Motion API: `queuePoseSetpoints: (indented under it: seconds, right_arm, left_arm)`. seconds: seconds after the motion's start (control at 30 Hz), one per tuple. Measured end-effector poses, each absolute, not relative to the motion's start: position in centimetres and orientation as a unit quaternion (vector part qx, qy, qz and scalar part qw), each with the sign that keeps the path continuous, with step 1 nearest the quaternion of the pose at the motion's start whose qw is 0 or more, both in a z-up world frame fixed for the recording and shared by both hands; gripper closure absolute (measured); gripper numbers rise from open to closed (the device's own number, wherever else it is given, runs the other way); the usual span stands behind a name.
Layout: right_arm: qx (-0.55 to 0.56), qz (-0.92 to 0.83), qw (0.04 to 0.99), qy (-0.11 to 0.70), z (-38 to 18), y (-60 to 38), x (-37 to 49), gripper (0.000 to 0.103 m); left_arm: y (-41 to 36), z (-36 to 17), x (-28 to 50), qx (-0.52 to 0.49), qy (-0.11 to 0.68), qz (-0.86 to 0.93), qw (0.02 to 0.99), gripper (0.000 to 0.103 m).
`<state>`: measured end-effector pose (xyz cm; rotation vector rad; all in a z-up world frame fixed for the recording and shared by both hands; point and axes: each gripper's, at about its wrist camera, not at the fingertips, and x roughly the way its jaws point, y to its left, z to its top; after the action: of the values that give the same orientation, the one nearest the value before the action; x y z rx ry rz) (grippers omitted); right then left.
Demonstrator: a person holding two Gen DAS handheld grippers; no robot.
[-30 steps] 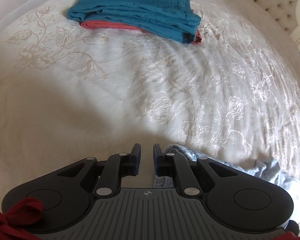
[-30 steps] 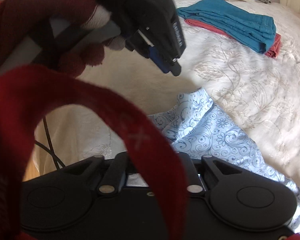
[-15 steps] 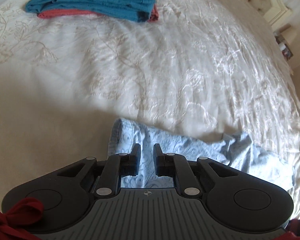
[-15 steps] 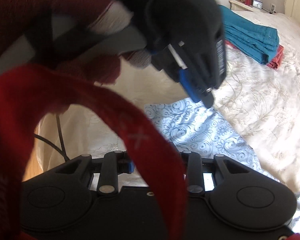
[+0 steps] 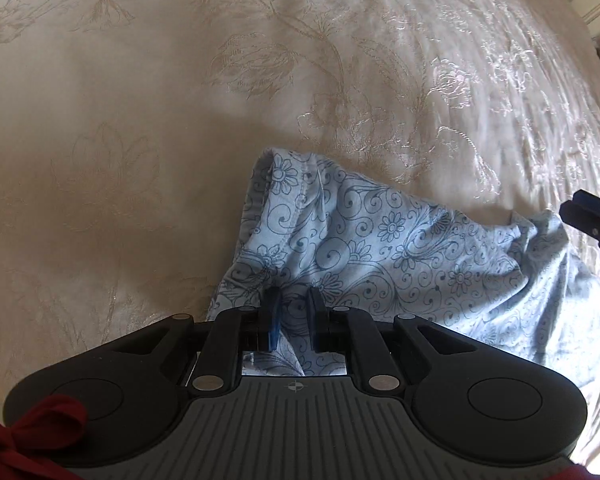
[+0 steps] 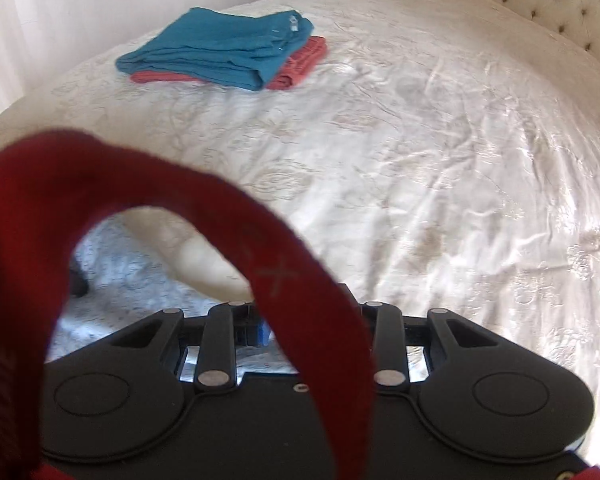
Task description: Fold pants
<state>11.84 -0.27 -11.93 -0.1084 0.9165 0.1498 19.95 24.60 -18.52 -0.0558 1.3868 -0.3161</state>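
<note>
Both tools are matte black plastic. The left gripper (image 5: 293, 322) has a ribbed grey top plate with a small crosshair mark, round silver pivot pins and blue-padded fingers (image 5: 274, 320). A red fabric strap (image 6: 236, 216) with a stitched cross loops over the right gripper (image 6: 300, 326).

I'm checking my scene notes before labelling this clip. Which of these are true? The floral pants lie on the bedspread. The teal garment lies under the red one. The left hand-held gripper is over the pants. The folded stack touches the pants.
1. The floral pants lie on the bedspread. True.
2. The teal garment lies under the red garment. False: the teal one is on top.
3. The left hand-held gripper is over the pants. True.
4. The folded stack touches the pants. False: bare bedspread separates them.
</note>
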Motion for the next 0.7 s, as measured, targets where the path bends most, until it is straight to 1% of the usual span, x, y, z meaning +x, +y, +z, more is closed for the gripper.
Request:
queuePoseSetpoints:
  seconds: [0.2, 0.23, 0.27, 0.3, 0.4, 0.5, 0.57, 0.63, 0.7]
  right_arm:
    - [-0.051, 0.079, 0.852, 0.514, -15.6, -2.7, 13.4, 0.059]
    - [-0.045, 0.088, 0.847, 0.522, -15.9, -2.9, 13.2, 0.066]
    - [-0.039, 0.101, 0.845, 0.523, -16.3, -2.9, 12.9, 0.078]
    - [-0.039, 0.114, 0.85, 0.513, -15.8, -3.1, 11.5, 0.093]
    - [-0.054, 0.121, 0.865, 0.483, -14.8, -2.1, 9.3, 0.093]
    - [-0.052, 0.139, 0.857, 0.494, -14.9, -1.3, 6.9, 0.093]
    - [-0.079, 0.147, 0.851, 0.498, -15.2, -0.3, 5.5, 0.092]
    - [-0.082, 0.158, 0.847, 0.501, -15.1, 0.2, 4.7, 0.081]
    - [-0.076, 0.157, 0.847, 0.501, -15.0, 0.4, 4.9, 0.079]
  left_arm:
    - [24.6, -18.6, 19.9, -0.032, 0.637, -0.138, 0.757, 0.09]
    - [24.6, -18.7, 20.0, -0.034, 0.638, -0.136, 0.757, 0.09]
    - [24.5, -18.7, 20.0, -0.035, 0.639, -0.134, 0.757, 0.09]
    - [24.4, -18.8, 20.0, -0.036, 0.64, -0.132, 0.756, 0.09]
    - [24.5, -18.9, 20.2, -0.035, 0.641, -0.129, 0.756, 0.09]
    - [24.4, -19.0, 20.2, -0.032, 0.643, -0.127, 0.755, 0.09]
    - [24.3, -19.0, 20.2, -0.03, 0.644, -0.126, 0.754, 0.09]
    - [24.3, -19.1, 20.3, -0.029, 0.645, -0.125, 0.753, 0.09]
    - [24.2, -19.1, 20.2, -0.028, 0.645, -0.124, 0.754, 0.09]
